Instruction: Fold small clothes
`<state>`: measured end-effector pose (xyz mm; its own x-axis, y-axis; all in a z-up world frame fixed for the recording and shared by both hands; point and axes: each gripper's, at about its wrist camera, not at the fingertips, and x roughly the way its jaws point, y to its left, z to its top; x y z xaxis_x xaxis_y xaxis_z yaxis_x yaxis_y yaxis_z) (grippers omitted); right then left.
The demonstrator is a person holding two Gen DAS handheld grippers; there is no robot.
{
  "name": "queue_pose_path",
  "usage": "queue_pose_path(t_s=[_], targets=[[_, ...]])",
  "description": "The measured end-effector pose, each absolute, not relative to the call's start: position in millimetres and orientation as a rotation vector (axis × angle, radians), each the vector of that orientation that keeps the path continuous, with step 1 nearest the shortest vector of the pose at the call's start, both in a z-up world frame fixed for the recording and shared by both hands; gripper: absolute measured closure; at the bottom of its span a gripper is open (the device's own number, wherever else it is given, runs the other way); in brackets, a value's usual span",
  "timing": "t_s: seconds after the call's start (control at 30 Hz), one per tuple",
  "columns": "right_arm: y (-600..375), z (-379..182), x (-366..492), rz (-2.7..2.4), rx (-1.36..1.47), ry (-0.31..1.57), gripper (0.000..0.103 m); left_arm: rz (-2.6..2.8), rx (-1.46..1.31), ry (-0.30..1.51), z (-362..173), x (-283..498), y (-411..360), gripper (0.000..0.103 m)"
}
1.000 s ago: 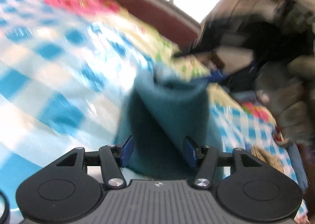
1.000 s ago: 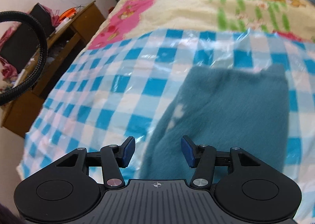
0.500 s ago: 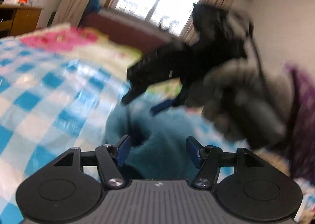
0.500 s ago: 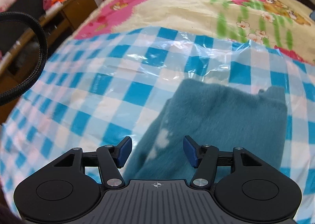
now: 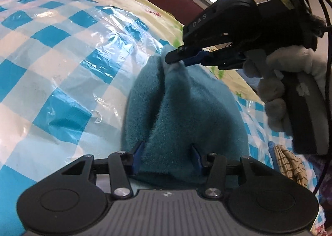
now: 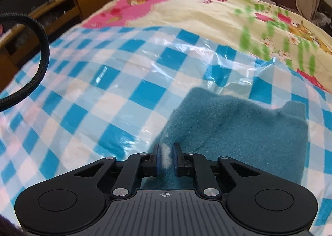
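A fuzzy teal garment point(image 5: 186, 111) lies on a blue-and-white checked plastic sheet point(image 5: 51, 59). My left gripper point(image 5: 167, 153) is open, its fingers apart on either side of the garment's near edge. My right gripper point(image 6: 166, 155) is shut on a pale-edged corner of the teal garment point(image 6: 238, 128). In the left wrist view the right gripper point(image 5: 176, 57) pinches the far corner and lifts it into a peak.
A floral bedspread point(image 6: 207, 14) covers the bed beyond the checked sheet point(image 6: 93, 90). A wooden desk point(image 6: 62, 5) stands at the left. A striped beige cloth point(image 5: 290, 165) lies at the right. A black cable point(image 6: 39, 53) loops at the left.
My right gripper has closed on the garment's corner and lifted it. My left gripper stays open and has tilted down toward the garment's near edge.
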<state>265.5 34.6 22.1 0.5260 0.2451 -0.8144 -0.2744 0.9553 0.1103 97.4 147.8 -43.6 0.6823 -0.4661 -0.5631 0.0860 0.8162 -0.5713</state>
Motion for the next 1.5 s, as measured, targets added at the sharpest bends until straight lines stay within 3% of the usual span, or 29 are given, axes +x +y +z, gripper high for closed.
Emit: queue_pose_path(t_s=[0.53, 0.83, 1.07, 1.33, 1.5], targets=[[51.5, -41.8, 262.2, 0.427, 0.030, 0.937, 0.092, -0.257, -0.496, 0.810, -46.7, 97.4, 144.7, 0.053], [-3.3, -5.1, 249.4, 0.505, 0.300, 0.901, 0.088, -0.206, -0.468, 0.845, -44.2, 101.4, 139.5, 0.044], [-82.7, 24.5, 207.0, 0.482, 0.379, 0.788, 0.083, -0.160, -0.469, 0.825, -27.1, 89.5, 145.4, 0.045], [-151.7, 7.1, 169.9, 0.383, 0.432, 0.775, 0.075, -0.135, -0.279, 0.684, 34.8, 112.4, 131.4, 0.046], [-159.6, -5.6, 171.6, 0.368, 0.447, 0.779, 0.075, -0.176, -0.239, 0.687, 26.0, 168.4, 107.3, 0.046]])
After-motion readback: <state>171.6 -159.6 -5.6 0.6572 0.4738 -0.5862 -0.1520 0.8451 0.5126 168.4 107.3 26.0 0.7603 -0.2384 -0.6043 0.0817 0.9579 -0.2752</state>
